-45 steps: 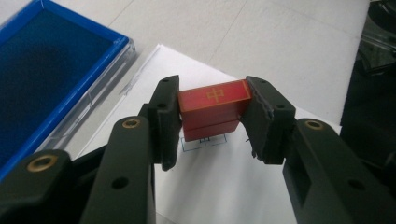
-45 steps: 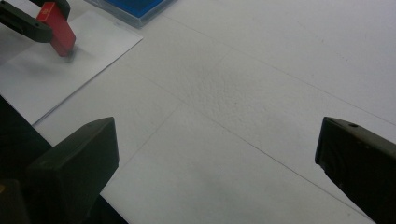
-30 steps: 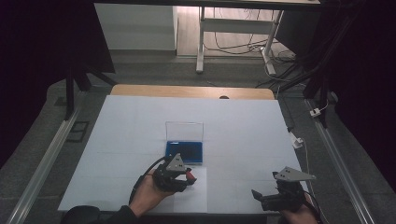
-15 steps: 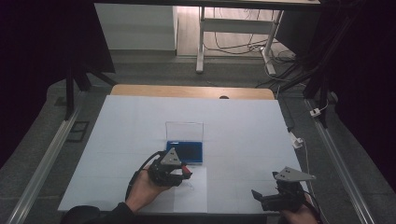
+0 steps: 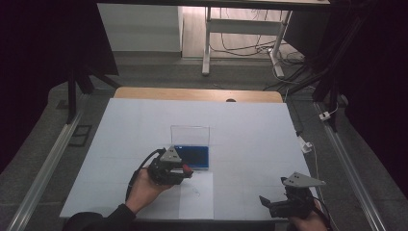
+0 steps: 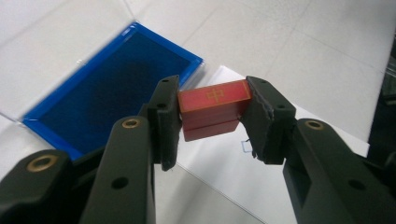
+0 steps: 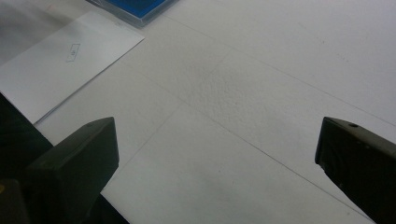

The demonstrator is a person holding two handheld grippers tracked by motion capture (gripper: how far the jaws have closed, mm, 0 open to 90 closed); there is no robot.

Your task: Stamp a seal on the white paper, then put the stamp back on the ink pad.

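Over the last second the left hand-held gripper (image 6: 212, 116), clamped on a small red rectangular stamp block (image 6: 214, 108), has edged toward the shallow blue ink-pad tray (image 6: 112, 88); inking looks imminent; the right hand-held gripper (image 5: 288, 204) idles apart, well away.

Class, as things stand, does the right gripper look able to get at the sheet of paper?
Probably yes: the right gripper is open and the table between it and the sheet of paper lies bare.

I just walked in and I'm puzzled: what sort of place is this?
Likely a lab recording bench: a white table under dark frames, handheld grippers, the left one clamping a red stamp beside a blue ink pad, and cables on the floor.
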